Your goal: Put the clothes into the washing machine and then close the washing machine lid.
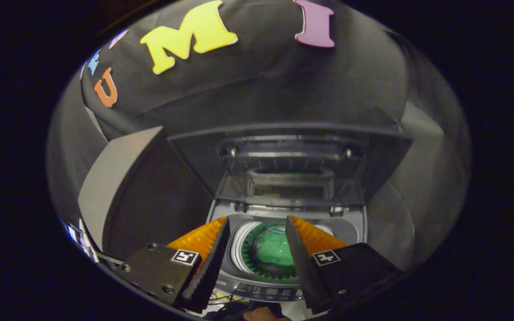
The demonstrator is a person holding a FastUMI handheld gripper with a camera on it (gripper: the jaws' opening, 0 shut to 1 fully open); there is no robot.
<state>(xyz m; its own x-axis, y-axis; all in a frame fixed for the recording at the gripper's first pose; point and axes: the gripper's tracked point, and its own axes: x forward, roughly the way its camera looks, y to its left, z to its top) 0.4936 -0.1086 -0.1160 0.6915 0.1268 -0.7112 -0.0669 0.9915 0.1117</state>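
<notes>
Gripper [257,240] open wide, fingers empty, poised above the washing machine [355,232] at lower centre of frame. Lid [292,165] stands upright behind the drum opening. Green clothes [272,252] lie inside the drum, seen between the fingers. Control panel [266,292] below.

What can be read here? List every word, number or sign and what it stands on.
Control panel of the washing machine, at its front edge: markings too small and blurred to read.
Square markers on the gripper: coded patterns, no words.
The gripper's fingers stand open, with the green cloth in the tub beyond them.
</notes>
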